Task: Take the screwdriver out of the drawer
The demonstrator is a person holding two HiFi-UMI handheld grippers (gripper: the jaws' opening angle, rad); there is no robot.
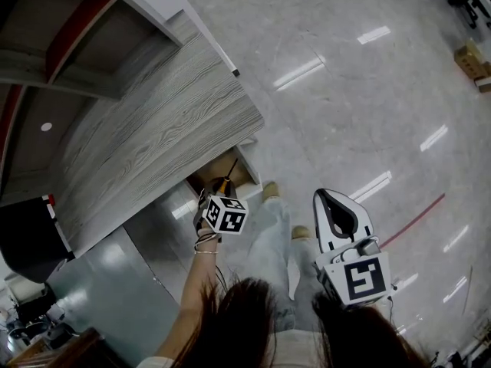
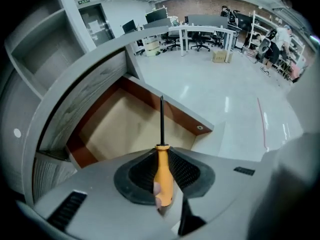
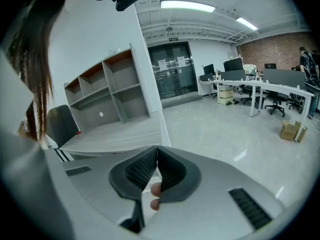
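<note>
I have the screwdriver (image 2: 163, 176) pinched in my left gripper (image 2: 161, 153): the ribbed pads press on either side of its orange handle, and the black shaft (image 2: 161, 119) sticks straight out past the jaw tips, aimed down at the open drawer (image 2: 120, 126). The tool hangs above the drawer's pale bottom and touches nothing there, so I judge the pick made and the lift-out the step in hand. The drawer looks bare under it. My right gripper (image 3: 157, 151) has its jaws pressed together on nothing and is held off to the side, over the floor and well apart from the grey wood-grain desk top (image 1: 161, 136). Next I'd want to carry the shaft tip over the drawer's front rim (image 2: 192, 121) without catching it, with a firm squeeze, since the smooth handle could slip or swing in the pads. As for writing: I can read no brand on the handle, and the green sign (image 3: 172, 39) over the far doors is too small to make out.
</note>
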